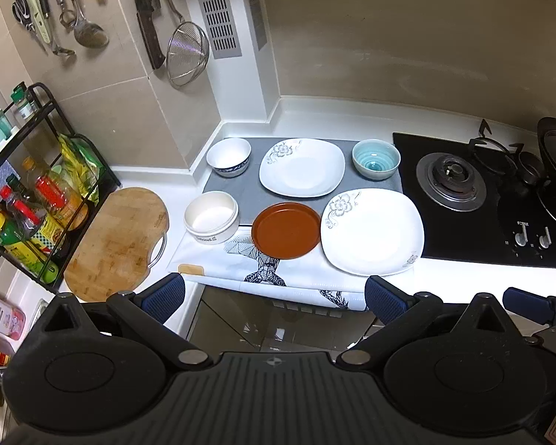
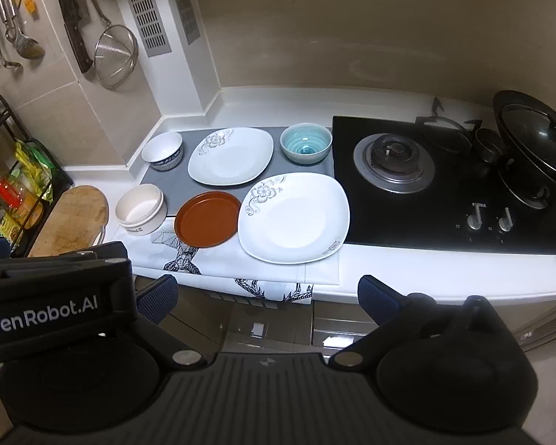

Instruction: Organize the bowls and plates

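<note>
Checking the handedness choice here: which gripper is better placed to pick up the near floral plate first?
Probably right. The near floral plate lies ahead of the open right gripper; for the open left gripper it sits off to the right.

Glossy ceramic white plates, matt brown plate, wooden cutting board, glossy black glass hob.

I see two white square plates with grey flower prints, one mid-frame, one lower right. A plain brown plate sits left of the latter. The teal bowl carries ringed stripes; a white bowl has a blue-patterned band.
</note>
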